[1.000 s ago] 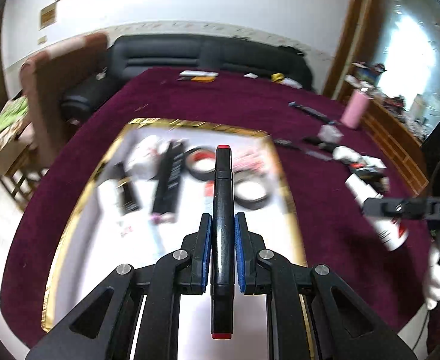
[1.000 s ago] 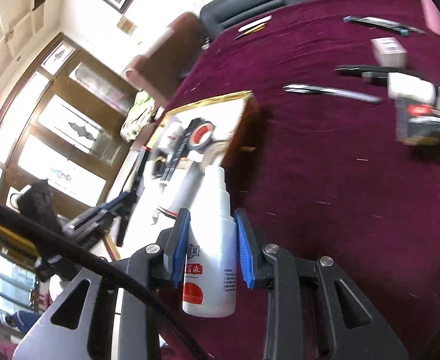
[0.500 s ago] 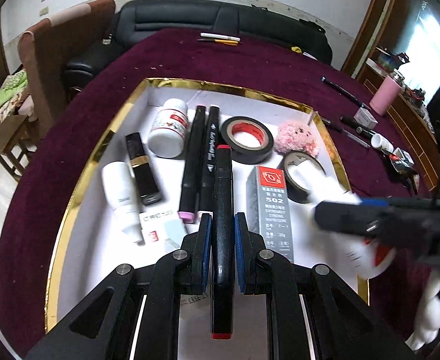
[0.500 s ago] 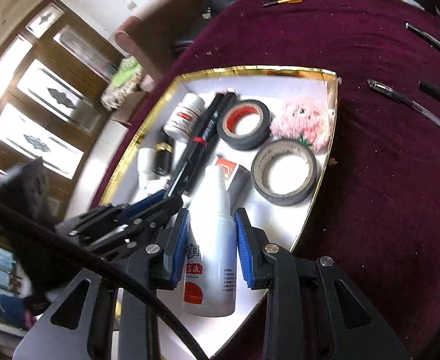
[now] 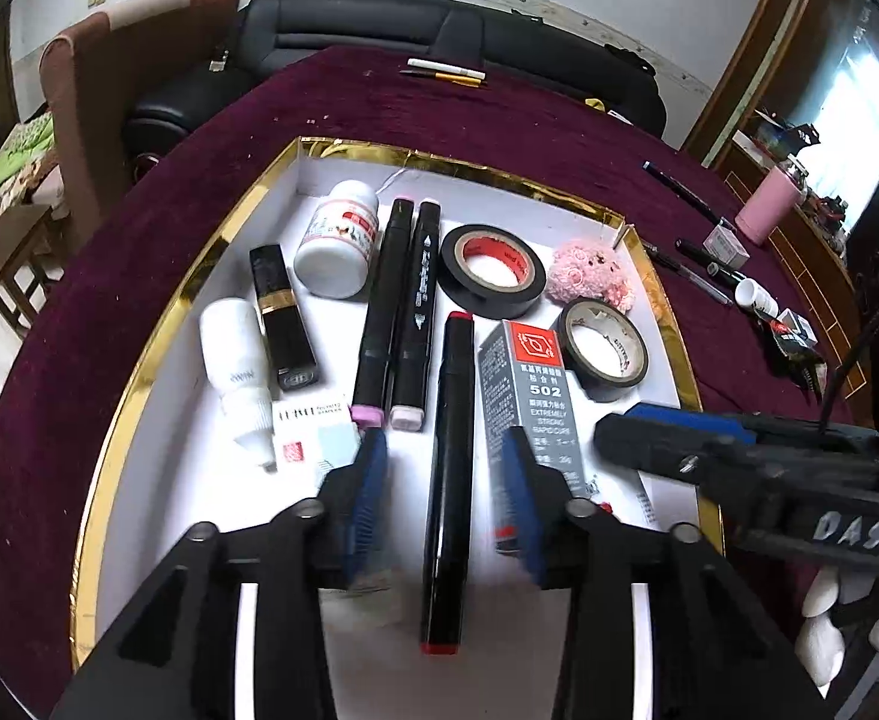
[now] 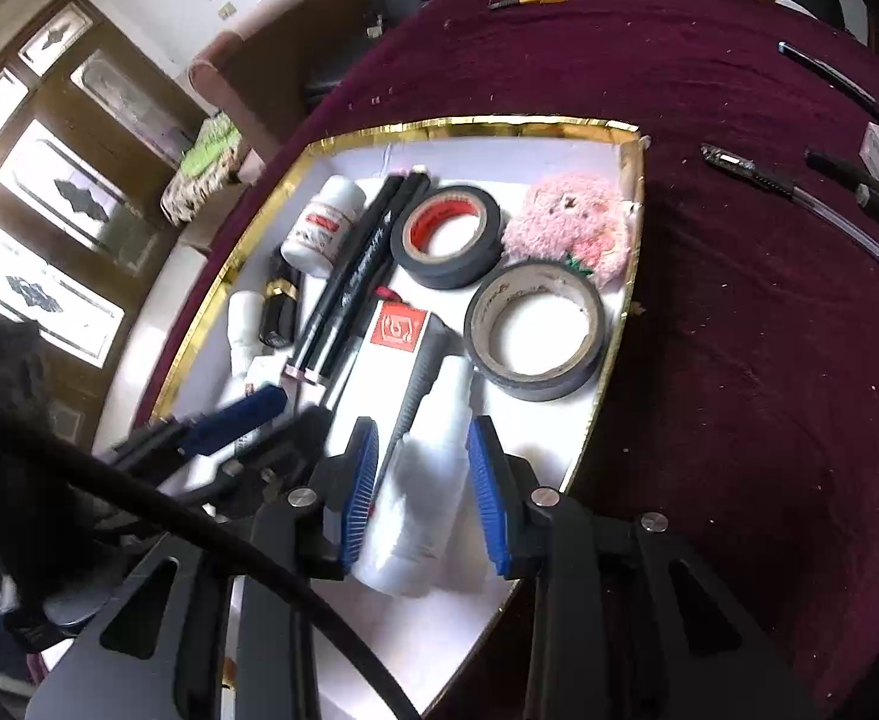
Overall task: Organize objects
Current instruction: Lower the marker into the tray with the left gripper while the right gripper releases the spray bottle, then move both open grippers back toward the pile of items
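Observation:
A white tray with a gold rim (image 5: 139,360) lies on the maroon table. My left gripper (image 5: 445,474) is open over the tray, and a black marker with red ends (image 5: 448,474) lies free between its fingers. My right gripper (image 6: 421,468) is open too, and a white glue bottle (image 6: 421,504) lies between its fingers in the tray's near right part. In the left wrist view the right gripper (image 5: 649,426) reaches in from the right.
The tray holds two black markers (image 5: 403,306), two tape rolls (image 5: 493,270), a grey 502 box (image 5: 529,384), a pink plush (image 5: 589,273), a white jar (image 5: 337,240), a lipstick (image 5: 280,318) and a small white bottle (image 5: 235,360). Pens (image 6: 793,186) and small boxes lie on the cloth to the right.
Both grippers came down over the tray and opened. The red-ended marker and the glue bottle now lie free in the tray.

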`<action>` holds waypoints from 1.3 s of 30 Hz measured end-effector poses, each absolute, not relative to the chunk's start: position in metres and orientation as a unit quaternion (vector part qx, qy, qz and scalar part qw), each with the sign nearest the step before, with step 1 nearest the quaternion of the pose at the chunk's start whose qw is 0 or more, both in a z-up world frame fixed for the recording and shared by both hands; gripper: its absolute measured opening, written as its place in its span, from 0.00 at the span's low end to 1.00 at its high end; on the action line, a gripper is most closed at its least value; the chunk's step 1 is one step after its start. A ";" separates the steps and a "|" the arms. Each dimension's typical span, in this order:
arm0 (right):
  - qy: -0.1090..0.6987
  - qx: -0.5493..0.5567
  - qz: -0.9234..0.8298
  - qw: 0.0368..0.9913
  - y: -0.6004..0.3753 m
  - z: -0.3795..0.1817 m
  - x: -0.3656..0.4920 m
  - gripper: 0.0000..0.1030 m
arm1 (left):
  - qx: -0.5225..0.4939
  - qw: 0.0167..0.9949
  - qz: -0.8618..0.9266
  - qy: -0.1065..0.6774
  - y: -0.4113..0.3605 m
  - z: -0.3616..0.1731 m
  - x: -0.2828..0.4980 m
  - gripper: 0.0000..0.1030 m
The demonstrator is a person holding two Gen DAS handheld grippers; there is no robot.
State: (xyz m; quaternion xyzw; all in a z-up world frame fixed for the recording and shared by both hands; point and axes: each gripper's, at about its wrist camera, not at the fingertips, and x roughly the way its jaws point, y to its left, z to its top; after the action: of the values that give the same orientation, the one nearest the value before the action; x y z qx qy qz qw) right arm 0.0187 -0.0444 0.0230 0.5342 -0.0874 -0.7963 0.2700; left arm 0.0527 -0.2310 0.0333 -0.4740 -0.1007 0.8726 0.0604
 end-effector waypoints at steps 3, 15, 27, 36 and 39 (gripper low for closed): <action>-0.109 0.508 -0.807 0.280 -0.029 0.034 0.026 0.29 | -0.480 0.061 0.868 -0.111 -0.227 0.024 0.056 0.37; -0.180 0.455 -0.829 0.269 0.053 0.056 0.040 0.31 | -0.462 0.043 0.874 -0.140 -0.201 0.024 0.061 0.37; 0.002 0.163 -0.975 0.148 0.106 0.177 0.139 0.82 | -0.133 -0.053 0.990 0.015 -0.132 0.183 0.161 0.63; -0.073 0.143 -0.982 0.103 0.152 0.153 0.140 1.00 | -0.199 0.054 0.978 -0.021 -0.083 0.147 0.144 0.99; -0.079 0.163 -0.981 0.073 0.170 0.139 0.137 1.00 | -0.216 0.036 0.976 0.003 -0.064 0.133 0.139 0.99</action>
State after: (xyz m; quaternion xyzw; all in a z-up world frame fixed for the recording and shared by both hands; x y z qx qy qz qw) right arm 0.1366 0.1700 0.1391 0.1627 -0.0794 -0.9807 0.0733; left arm 0.1388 -0.0637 0.1331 -0.2164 0.0031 0.9757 0.0356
